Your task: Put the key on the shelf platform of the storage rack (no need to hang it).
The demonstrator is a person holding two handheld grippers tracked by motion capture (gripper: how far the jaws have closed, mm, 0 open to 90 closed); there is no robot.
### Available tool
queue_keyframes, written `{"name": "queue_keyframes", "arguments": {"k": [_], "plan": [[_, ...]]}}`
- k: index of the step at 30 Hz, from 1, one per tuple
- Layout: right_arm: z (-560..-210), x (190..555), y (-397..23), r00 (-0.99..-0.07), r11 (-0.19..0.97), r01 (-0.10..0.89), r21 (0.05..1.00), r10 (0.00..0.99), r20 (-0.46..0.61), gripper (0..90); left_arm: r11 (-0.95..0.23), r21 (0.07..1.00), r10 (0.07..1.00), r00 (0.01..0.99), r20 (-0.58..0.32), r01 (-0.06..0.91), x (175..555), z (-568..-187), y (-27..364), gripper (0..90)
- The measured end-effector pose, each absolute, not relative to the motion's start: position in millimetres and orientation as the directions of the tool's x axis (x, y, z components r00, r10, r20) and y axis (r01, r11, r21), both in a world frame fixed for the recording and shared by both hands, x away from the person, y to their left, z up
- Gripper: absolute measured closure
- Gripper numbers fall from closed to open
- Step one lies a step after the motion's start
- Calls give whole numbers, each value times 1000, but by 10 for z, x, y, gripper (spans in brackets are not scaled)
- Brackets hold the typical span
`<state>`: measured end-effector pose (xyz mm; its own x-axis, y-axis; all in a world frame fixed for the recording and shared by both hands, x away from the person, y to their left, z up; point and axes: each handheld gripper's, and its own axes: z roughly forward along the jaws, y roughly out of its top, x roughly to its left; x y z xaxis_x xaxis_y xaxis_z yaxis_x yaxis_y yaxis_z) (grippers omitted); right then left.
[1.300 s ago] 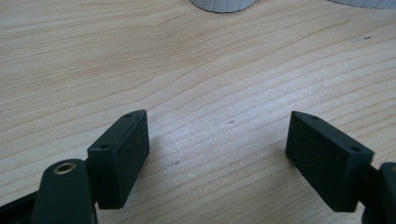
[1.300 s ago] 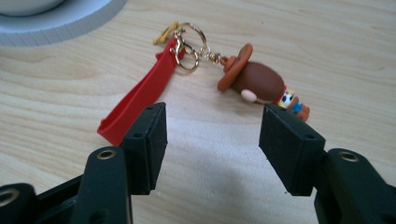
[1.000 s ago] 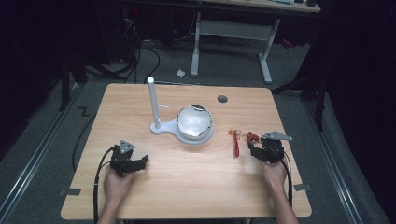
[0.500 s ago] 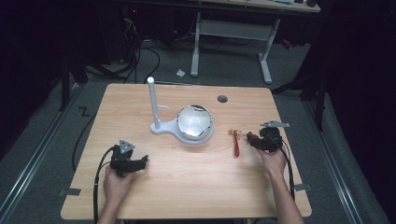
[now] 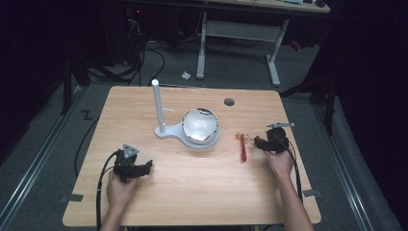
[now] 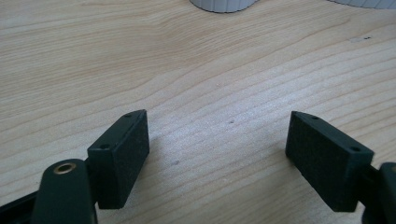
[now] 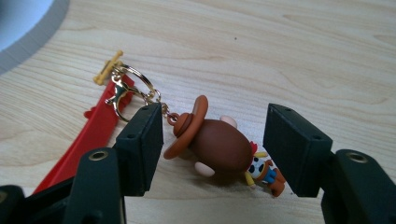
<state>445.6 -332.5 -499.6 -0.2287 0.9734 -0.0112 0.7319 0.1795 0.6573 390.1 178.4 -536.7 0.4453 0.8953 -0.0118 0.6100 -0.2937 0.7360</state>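
The right gripper [image 7: 212, 142] stands low over the table [image 5: 192, 192] with its jaws wide; they have just been opening, and the brown keychain figure [image 7: 219, 144] lies between them, not pressed by either pad. In the high view this keychain [image 5: 246, 140] lies at about 4 o'clock from the white dome lamp [image 5: 199, 126], near the right edge of the table. Its gold ring [image 7: 133, 88] and red strap [image 7: 93, 130] stretch away at 10 o'clock from the figure.

To grasp well, I judge that the hand should go a little lower, keep the round brown body in the middle, and close slowly, so the figure does not roll out. It is better to avoid the thin ring.

The left gripper [image 6: 215, 154] rests at 7 o'clock from the lamp, jaws wide and holding nothing.
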Motion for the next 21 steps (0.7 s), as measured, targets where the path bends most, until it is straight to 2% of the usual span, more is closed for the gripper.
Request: {"name": "queue_keyframes", "arguments": {"k": [8, 21], "plan": [[-5081, 4510, -3315, -225, 175, 739, 651, 974, -6, 400, -294, 736, 895, 446, -12, 610, 3901, -5367, 1785, 219], [-5149, 4537, -3252, -250, 232, 724, 649, 966, -66, 444, -294, 736, 895, 446, -12, 610, 3901, -5367, 1785, 219]]}}
